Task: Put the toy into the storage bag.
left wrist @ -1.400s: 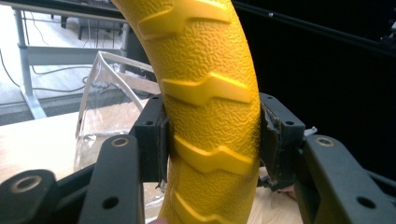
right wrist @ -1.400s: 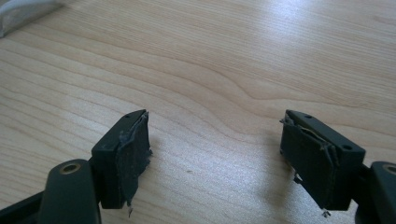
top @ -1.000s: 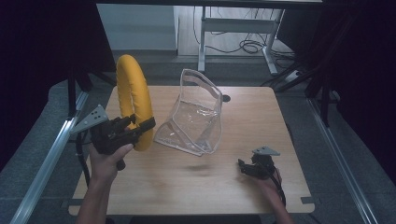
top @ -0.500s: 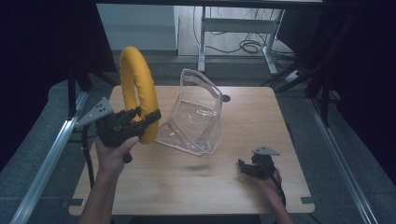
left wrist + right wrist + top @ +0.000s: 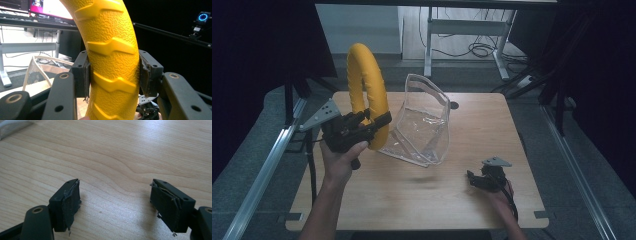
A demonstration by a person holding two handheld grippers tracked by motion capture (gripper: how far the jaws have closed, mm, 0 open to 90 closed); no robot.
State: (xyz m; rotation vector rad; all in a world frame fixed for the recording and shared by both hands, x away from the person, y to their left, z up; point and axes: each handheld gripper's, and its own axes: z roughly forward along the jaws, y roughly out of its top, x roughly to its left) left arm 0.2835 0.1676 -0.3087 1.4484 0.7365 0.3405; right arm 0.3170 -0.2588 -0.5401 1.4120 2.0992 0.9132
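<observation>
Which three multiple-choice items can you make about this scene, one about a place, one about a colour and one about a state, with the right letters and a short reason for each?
1. Where does the clear plastic bag stand?
A. on the wooden table
B. on the floor
C. inside the ring

2. What colour is the ring that the left gripper holds?
A. red
B. yellow
C. green

3. In what state is the right gripper?
A. shut on the bag
B. shut on the ring
C. open, holding nothing

Answers:
1. A: the high view shows the bag upright on the table, beside the ring.
2. B: the left gripper view shows its fingers pressed on both sides of a yellow ribbed ring.
3. C: the right gripper view shows its fingers wide apart with bare wood between them.
</observation>
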